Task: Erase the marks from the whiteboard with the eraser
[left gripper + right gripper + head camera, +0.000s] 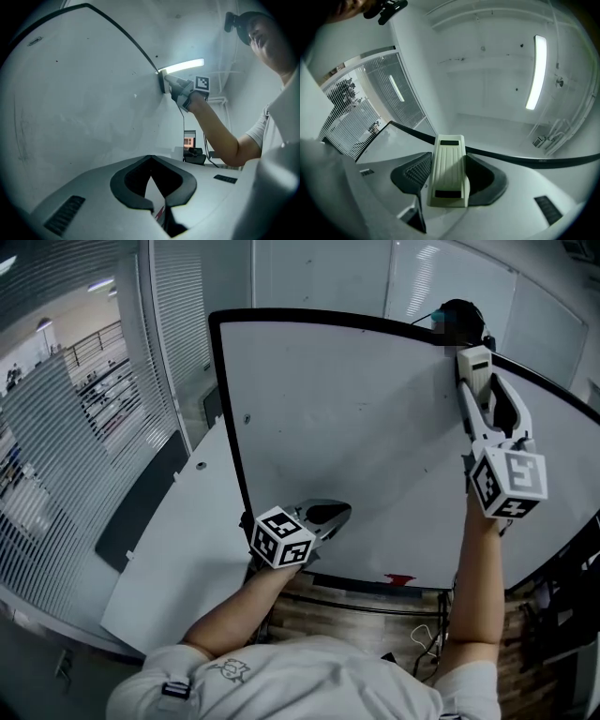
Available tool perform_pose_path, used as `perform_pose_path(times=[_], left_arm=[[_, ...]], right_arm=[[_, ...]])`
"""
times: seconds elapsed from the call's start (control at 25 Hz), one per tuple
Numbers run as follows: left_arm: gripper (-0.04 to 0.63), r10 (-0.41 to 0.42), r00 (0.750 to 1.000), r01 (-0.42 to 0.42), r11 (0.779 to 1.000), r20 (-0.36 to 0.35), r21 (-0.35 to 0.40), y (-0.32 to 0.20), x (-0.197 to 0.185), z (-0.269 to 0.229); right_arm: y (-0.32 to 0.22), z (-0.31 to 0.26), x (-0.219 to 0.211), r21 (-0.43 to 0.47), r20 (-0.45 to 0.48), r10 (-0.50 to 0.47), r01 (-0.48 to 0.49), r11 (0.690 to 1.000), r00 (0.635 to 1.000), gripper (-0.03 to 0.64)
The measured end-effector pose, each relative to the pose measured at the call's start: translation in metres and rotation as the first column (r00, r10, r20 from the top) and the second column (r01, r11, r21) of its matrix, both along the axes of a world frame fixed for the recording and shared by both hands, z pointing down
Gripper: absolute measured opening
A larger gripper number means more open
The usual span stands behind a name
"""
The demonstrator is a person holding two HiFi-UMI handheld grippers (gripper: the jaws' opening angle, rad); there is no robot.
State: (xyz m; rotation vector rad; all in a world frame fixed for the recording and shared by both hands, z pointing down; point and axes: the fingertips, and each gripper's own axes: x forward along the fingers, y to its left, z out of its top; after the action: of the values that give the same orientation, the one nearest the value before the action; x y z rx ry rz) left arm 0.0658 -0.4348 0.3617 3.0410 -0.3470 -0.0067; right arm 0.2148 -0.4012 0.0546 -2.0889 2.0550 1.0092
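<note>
Eraser: clamped lengthwise in right gripper, at top-right edge of whiteboard; left gripper, closed and empty, at bottom edge.

At the left of the head view a white table carries a long dark mat. Beyond it, slatted blinds hang over glass. Low in that view, wooden flooring shows, with a white cable looped on it. Overhead glows a ceiling strip light (also bright in the left gripper view), and a small lit screen stands far off.
</note>
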Motion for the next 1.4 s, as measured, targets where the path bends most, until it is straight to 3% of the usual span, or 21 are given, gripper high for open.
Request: perform_pose_path(times=[0.6,1.04,1.2,1.4], left_arm=[[0.008,-0.136,0.991,0.136,0.991,-0.016,-0.011,-0.025,-0.086,0.007],[0.008,-0.272,0.961,0.270,0.962,-0.041,-0.037,-0.036,-0.150,0.011],[0.008,-0.299,0.953,0.297,0.954,-0.045,-0.046,-0.037,-0.164,0.015],[0.008,-0.283,0.958,0.281,0.958,-0.044,-0.053,-0.035,-0.158,0.016]], right_arm=[[-0.065,0.001,-0.168,-0.067,-0.161,-0.201,0.192,0.979,0.966,0.236],[-0.111,0.041,-0.286,-0.195,-0.256,-0.364,0.321,0.927,0.896,0.236],[-0.119,0.053,-0.307,-0.223,-0.272,-0.386,0.333,0.916,0.881,0.236],[-0.113,0.048,-0.296,-0.230,-0.252,-0.401,0.349,0.909,0.881,0.236]])
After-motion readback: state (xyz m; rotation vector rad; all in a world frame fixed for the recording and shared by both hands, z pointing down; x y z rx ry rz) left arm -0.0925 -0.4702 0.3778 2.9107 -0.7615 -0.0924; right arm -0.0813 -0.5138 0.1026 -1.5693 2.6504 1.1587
